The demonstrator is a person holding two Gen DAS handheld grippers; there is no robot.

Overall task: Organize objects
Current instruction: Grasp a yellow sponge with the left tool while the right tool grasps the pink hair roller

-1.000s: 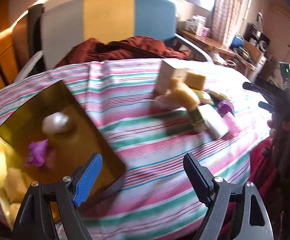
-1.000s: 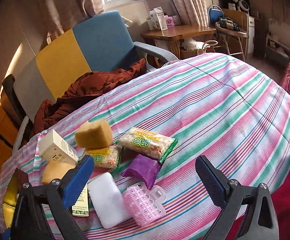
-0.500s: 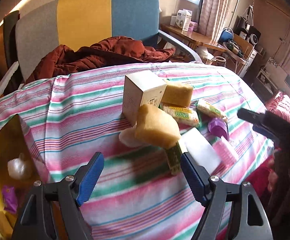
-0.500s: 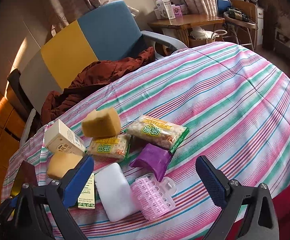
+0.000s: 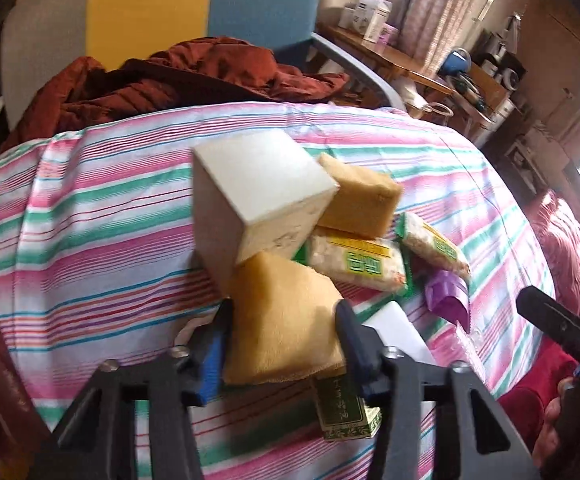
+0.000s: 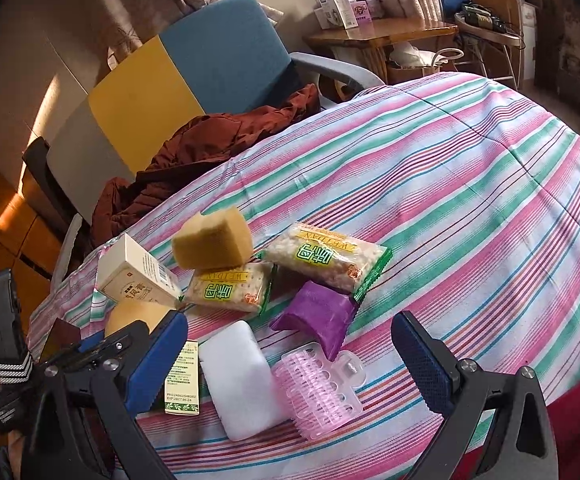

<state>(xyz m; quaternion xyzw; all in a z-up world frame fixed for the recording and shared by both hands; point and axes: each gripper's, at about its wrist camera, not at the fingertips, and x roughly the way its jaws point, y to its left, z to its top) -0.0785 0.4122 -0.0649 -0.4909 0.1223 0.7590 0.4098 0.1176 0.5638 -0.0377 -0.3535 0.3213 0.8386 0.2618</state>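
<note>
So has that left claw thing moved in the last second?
Yes. The left gripper moved right, away from the gold tray toward the pile beside the white box, and its fingers now flank a yellow sponge.

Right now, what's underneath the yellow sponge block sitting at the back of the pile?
The yellow sponge block rests on a clear snack packet with green and yellow label, beside the cream cardboard box. Whatever lies beneath that packet is covered.

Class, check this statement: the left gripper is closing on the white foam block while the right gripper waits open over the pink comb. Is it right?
Not quite. The left gripper has its fingers on either side of a yellow sponge, not the white foam block, as the left wrist view shows. The rest holds: the right gripper is open over the pink comb.
</note>
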